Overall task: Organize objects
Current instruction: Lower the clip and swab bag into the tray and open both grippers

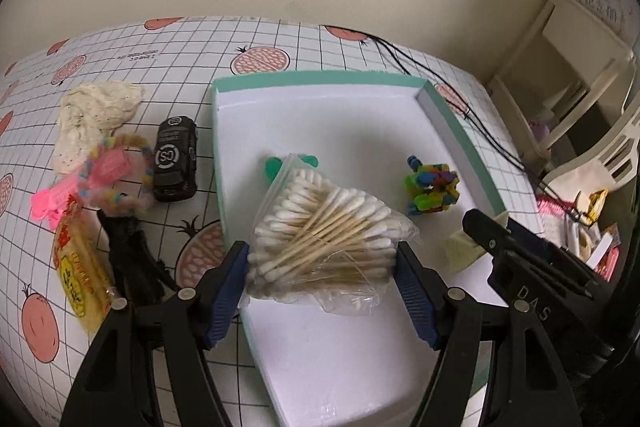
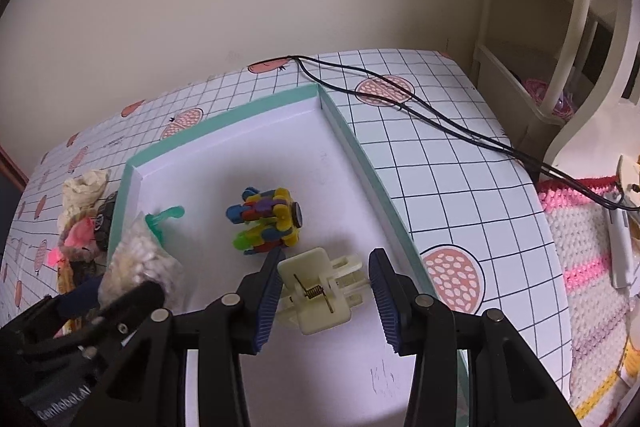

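Our left gripper [image 1: 322,263] has its two blue pads pressed against either side of one clear bag of cotton swabs [image 1: 320,227], holding it over the near-left part of the green-rimmed tray [image 1: 320,77]. Our right gripper [image 2: 325,301] stands with its fingers spread around one cream clothes peg [image 2: 316,291], the left pad touching it and the right pad apart from it, over the tray's near-right part. Inside the tray we count three more things besides: one multicoloured block toy [image 2: 268,225] near the middle, one green plastic piece [image 2: 164,217] partly under the bag, and the peg itself. Only the left wrist view shows clearly what lies left of the tray: one black toy car [image 1: 176,159], one cream cloth [image 1: 92,115], one pink bundle with a pastel ring [image 1: 108,175], one yellow packet [image 1: 78,279] and one black fuzzy item [image 1: 128,255]. Only the right wrist view shows the peg's metal spring and two black cables [image 2: 440,115] crossing the checked tablecloth [image 2: 460,187] right of the tray.
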`<act>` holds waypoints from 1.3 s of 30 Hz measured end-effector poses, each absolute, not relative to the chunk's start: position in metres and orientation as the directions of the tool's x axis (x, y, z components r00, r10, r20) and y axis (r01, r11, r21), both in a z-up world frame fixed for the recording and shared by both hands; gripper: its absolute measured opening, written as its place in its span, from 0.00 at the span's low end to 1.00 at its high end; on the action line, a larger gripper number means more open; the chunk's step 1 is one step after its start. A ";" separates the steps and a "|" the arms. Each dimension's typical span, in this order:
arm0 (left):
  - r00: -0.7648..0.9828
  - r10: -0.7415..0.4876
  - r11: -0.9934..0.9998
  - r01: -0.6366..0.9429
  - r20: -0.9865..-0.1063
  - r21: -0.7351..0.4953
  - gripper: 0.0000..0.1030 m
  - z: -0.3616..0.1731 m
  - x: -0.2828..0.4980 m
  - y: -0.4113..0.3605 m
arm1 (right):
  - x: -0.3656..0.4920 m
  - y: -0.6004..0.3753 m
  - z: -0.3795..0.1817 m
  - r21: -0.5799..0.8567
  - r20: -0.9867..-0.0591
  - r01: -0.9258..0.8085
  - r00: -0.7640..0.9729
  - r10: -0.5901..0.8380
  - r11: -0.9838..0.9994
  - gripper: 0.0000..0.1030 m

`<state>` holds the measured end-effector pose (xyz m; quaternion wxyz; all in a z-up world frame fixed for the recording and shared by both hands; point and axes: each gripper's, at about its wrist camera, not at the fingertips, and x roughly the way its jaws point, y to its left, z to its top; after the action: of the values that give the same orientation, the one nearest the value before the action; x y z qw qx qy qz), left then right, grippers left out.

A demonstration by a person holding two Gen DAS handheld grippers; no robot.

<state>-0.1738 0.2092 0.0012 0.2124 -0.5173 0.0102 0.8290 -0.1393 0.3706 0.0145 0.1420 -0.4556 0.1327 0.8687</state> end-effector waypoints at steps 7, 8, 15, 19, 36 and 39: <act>-0.364 0.347 -0.901 -0.384 -0.864 -0.201 0.71 0.000 -0.173 0.211 | -0.141 0.371 0.010 0.098 -0.835 -0.375 -0.535 0.130 -0.922 0.45; -0.359 0.352 -0.900 -0.385 -0.865 -0.207 0.71 0.001 -0.173 0.210 | -0.141 0.371 0.011 0.096 -0.833 -0.378 -0.536 0.134 -0.921 0.45; -0.330 0.357 -0.896 -0.385 -0.874 -0.220 0.72 0.002 -0.171 0.208 | -0.137 0.373 0.014 0.105 -0.835 -0.376 -0.536 0.124 -0.920 0.46; -0.329 0.371 -0.894 -0.378 -0.868 -0.239 0.72 0.006 -0.171 0.207 | -0.134 0.374 0.020 0.117 -0.827 -0.379 -0.550 0.121 -0.918 0.49; -0.440 0.326 -0.933 -0.295 -0.837 -0.208 0.73 0.025 -0.179 0.181 | -0.130 0.362 0.029 0.130 -0.800 -0.324 -0.592 0.093 -0.937 0.64; -0.451 0.321 -0.939 -0.267 -0.833 -0.217 0.83 0.023 -0.181 0.174 | -0.131 0.358 0.029 0.128 -0.797 -0.315 -0.597 0.092 -0.940 0.73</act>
<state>-0.1809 0.1739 0.0234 0.1729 -0.4947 -0.0272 0.8513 -0.1312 0.3585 0.0292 0.1149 -0.4337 0.1288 0.8844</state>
